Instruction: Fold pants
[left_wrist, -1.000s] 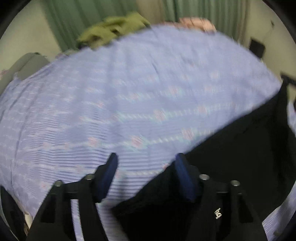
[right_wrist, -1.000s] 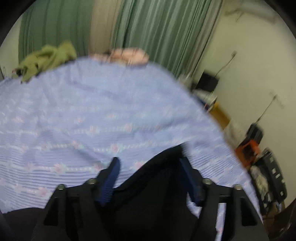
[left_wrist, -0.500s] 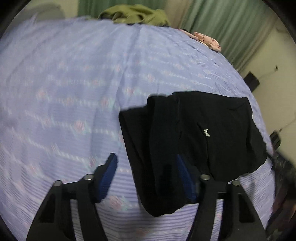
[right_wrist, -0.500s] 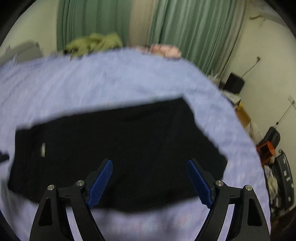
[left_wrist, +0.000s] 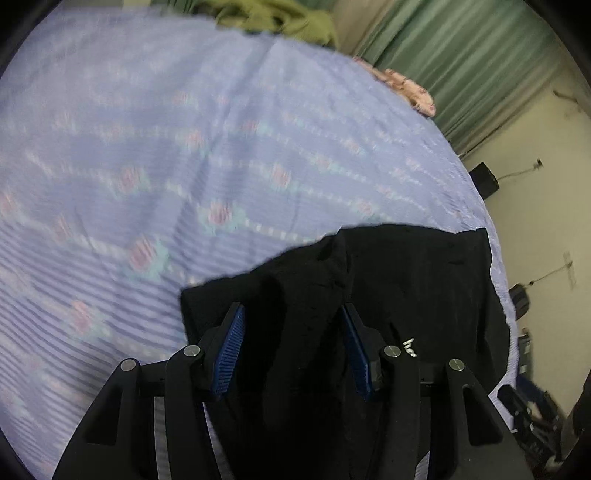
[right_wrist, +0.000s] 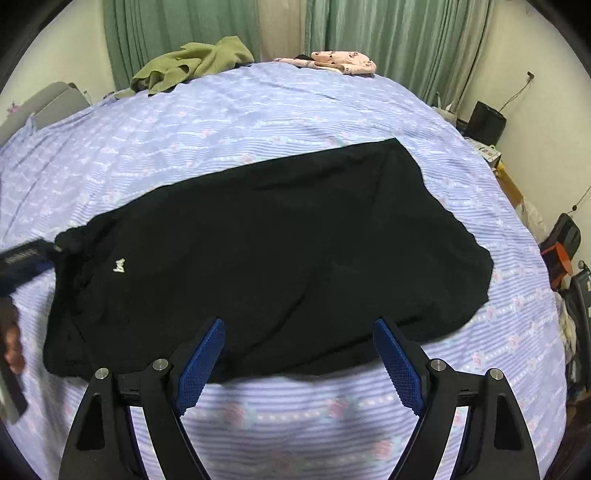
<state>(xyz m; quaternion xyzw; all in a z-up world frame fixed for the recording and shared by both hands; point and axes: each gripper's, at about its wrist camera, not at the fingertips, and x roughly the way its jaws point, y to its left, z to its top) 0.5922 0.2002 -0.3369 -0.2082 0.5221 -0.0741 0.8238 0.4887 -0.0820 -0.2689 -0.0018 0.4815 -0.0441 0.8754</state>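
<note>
Black pants, one pair, one olive garment, one pink garment

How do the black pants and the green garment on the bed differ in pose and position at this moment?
The black pants lie spread out flat on the near part of the bed; the green garment sits crumpled in a heap at the far edge, by the curtains. The pants have the left gripper closing around a raised fold at one end; nothing touches the green garment. The pants are much the larger in view. Both rest on the lilac bedspread.
</note>
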